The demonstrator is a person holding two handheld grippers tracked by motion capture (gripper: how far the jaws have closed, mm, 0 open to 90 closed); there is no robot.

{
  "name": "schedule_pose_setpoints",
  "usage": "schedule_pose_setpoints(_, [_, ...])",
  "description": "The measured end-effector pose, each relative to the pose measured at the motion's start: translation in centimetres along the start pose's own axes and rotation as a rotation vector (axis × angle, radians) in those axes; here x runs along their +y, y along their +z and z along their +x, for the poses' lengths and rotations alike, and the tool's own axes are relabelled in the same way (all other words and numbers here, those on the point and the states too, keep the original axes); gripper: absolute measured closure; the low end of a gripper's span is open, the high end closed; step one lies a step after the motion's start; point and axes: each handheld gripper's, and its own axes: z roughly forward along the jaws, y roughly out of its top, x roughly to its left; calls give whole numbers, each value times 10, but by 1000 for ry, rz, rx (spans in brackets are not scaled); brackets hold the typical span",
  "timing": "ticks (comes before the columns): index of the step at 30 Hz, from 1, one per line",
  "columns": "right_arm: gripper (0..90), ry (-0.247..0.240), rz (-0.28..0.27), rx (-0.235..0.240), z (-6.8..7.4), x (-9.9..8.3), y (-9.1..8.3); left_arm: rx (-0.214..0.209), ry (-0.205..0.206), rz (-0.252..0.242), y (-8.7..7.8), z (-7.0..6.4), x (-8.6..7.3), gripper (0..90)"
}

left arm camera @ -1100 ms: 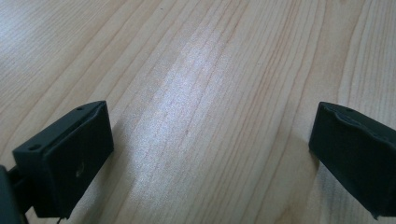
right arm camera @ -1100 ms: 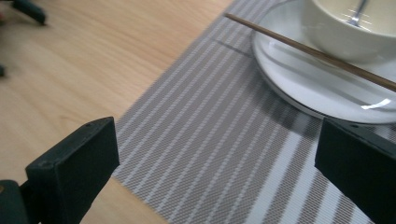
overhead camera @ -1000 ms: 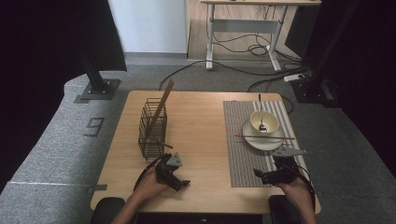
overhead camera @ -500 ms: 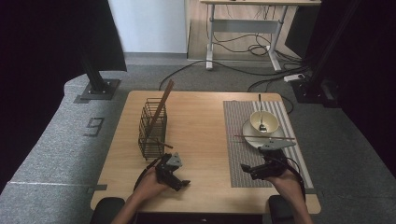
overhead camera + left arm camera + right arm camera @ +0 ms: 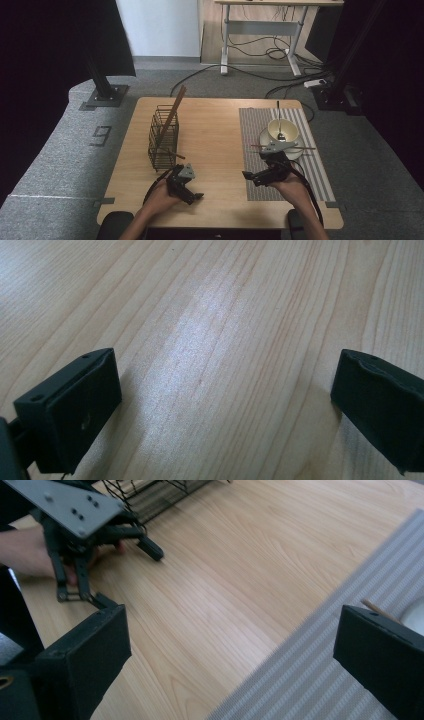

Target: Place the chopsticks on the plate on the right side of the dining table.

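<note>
Item: wooden bench point(image 5: 215, 150), carrying a black wire basket point(image 5: 163, 137) toward its left side and a grey striped mat point(image 5: 260, 130) along its right side. The wire basket is standing upright with a long brown stick point(image 5: 172, 116) leaning out of its top, and a second short stick point(image 5: 175, 154) is poking out near its base. A pale bowl point(image 5: 283, 131) is sitting on a plate point(image 5: 295, 153) on the mat, with a spoon point(image 5: 279, 122) standing in the bowl and a thin chopstick point(image 5: 283, 147) lying across the plate's near edge. Left gripper point(image 5: 192, 195): resting low over bare wood at the bench's near edge, just in front of the basket, held in the person's left hand point(image 5: 160, 197); its jaws are standing spread wide in the left gripper view, with nothing between them but wood grain. Right gripper point(image 5: 250, 177): hovering over the near part of the mat, just in front of the plate, held in the person's right hand point(image 5: 290, 185) and pointing leftward toward the bench's middle; its jaws are likewise spread wide and holding nothing. In the right gripper view the jaws are framing the edge of the mat point(image 5: 320, 650) and bare wood, with a chopstick tip point(image 5: 379, 609) showing beside the right jaw, and the left gripper point(image 5: 127, 565) and basket base point(image 5: 150, 495) lying farther off. The two grippers are well apart. Cables are trailing across the floor point(image 5: 200, 75) beyond the bench.
</note>
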Motion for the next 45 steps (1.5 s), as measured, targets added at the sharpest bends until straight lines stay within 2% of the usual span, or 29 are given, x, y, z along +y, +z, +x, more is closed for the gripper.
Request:
schedule_pose_setpoints(19, [17,-67,-3,63,26,51,45,2,0,-1,0,0,0,0])
schedule_pose_setpoints(28, [18,-109,-3,80,36,64,60,0,-1,0,0,0,0,0])
schedule_pose_setpoints(36, [20,-106,-11,112,45,76,75,2,0,-1,0,0,0,0])
schedule_pose_setpoints(45, [20,-133,-1,129,58,87,95,2,-1,-1,0,0,0,0])
